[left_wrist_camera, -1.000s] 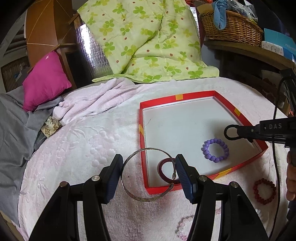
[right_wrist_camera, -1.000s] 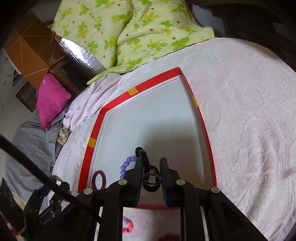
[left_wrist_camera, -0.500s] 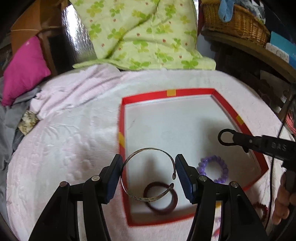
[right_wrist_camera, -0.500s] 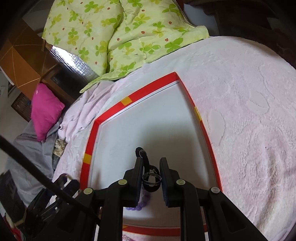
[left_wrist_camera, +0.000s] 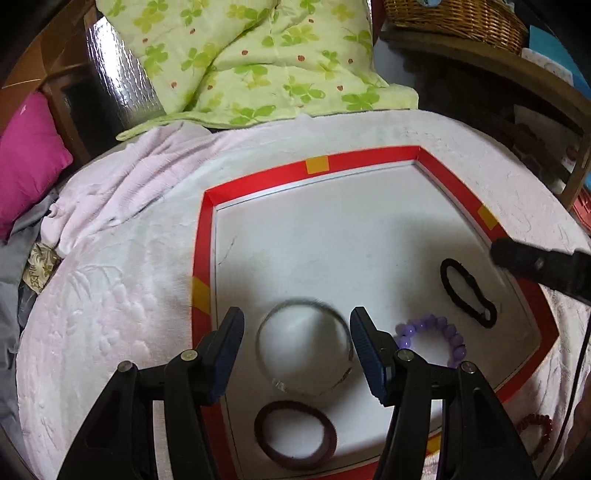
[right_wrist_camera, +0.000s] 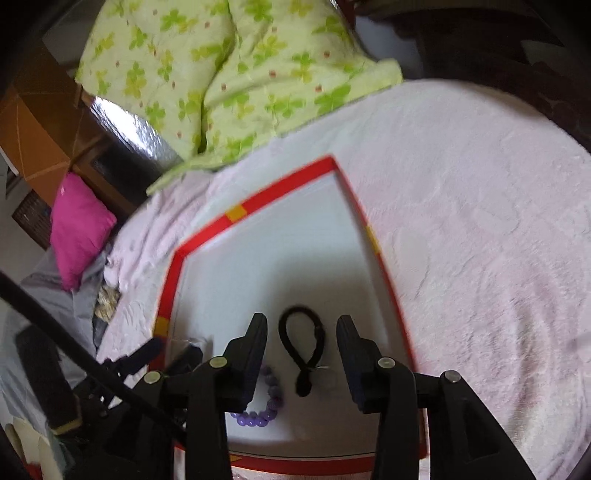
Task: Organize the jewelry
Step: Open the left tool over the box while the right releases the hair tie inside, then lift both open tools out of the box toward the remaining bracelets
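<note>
A red-rimmed white tray [left_wrist_camera: 317, 165] lies on the pink bedspread; it also shows in the right wrist view [right_wrist_camera: 236, 213]. My left gripper [left_wrist_camera: 295, 345] is open above the tray, and the silver bangle [left_wrist_camera: 303, 347] lies blurred between its fingers, free of both pads. A maroon ring bracelet [left_wrist_camera: 295, 439] and a purple bead bracelet [left_wrist_camera: 432, 341] lie in the tray. My right gripper [right_wrist_camera: 302, 349] is open over the tray's right side, with the black hair tie [right_wrist_camera: 303, 350] lying on the tray floor between its fingers; the tie also shows in the left wrist view [left_wrist_camera: 466, 291].
A red bead bracelet [left_wrist_camera: 535, 434] lies on the bedspread outside the tray's near right corner. A green clover quilt [left_wrist_camera: 251, 59] and a magenta pillow [left_wrist_camera: 26, 155] lie at the back. A wicker basket [left_wrist_camera: 454, 18] stands on a shelf at the back right.
Both grippers have opened. The silver bangle has left the left gripper and dropped into the tray. The black hair tie has left the right gripper and lies in the tray.
</note>
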The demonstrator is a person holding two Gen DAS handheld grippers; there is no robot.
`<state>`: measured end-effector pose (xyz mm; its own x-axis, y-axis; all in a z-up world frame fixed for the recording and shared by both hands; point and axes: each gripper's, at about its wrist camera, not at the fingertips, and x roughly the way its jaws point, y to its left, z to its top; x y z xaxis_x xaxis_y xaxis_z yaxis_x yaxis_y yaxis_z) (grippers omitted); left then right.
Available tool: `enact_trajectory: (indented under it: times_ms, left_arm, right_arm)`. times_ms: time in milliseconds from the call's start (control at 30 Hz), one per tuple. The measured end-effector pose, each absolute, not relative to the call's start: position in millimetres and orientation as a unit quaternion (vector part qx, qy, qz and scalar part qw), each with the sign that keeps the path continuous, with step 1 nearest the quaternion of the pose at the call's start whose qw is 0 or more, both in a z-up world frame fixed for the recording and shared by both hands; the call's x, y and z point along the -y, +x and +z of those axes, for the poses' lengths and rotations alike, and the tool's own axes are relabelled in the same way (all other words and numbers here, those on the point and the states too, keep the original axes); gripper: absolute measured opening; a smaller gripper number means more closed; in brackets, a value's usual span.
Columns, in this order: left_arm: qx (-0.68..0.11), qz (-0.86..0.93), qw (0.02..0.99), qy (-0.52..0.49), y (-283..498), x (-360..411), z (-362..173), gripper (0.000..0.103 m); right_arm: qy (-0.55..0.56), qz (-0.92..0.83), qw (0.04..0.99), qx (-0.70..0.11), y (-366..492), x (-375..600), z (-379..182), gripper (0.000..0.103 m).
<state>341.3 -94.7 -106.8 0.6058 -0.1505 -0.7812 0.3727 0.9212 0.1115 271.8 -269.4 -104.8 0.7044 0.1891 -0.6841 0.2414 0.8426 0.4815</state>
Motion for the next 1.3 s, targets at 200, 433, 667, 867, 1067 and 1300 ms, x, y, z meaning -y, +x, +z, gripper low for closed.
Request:
enact_trajectory:
  times_ms: [200, 433, 667, 867, 1067, 1300]
  left_arm:
    - [-0.378, -0.13, 0.907, 0.132, 315.5, 80.1, -81.6, 0.061]
    - [-0.332, -0.125, 0.927, 0.121, 275.0, 65.8, -48.4, 0.065]
    - [-0.311, -0.127, 0.936, 0.108, 248.2, 60.7, -28.4, 0.065]
    - [-0.313, -0.125, 0.935, 0.108, 233.4, 58.1, -26.1, 0.065]
    - [-0.32, -0.113, 0.934, 0.11, 225.3, 55.0, -29.3, 0.065]
    - [-0.326, -0.105, 0.933, 0.112, 218.1, 51.1, -33.2, 0.065]
  right_arm:
    - [0.267, -0.01, 0.891, -0.366, 254.2, 268.9, -89.0, 0.042]
    - [0.256, 0.006, 0.899, -0.355, 226.4, 262.7, -73.3, 0.042]
    - [0.23, 0.025, 0.907, -0.352, 203.8, 253.5, -61.9, 0.042]
    - [0.226, 0.031, 0.907, -0.354, 191.6, 256.1, -59.5, 0.042]
    - [0.226, 0.04, 0.905, -0.358, 184.4, 258.7, -58.0, 0.042]
    - [0.223, 0.048, 0.903, -0.365, 178.0, 260.4, -59.8, 0.042]
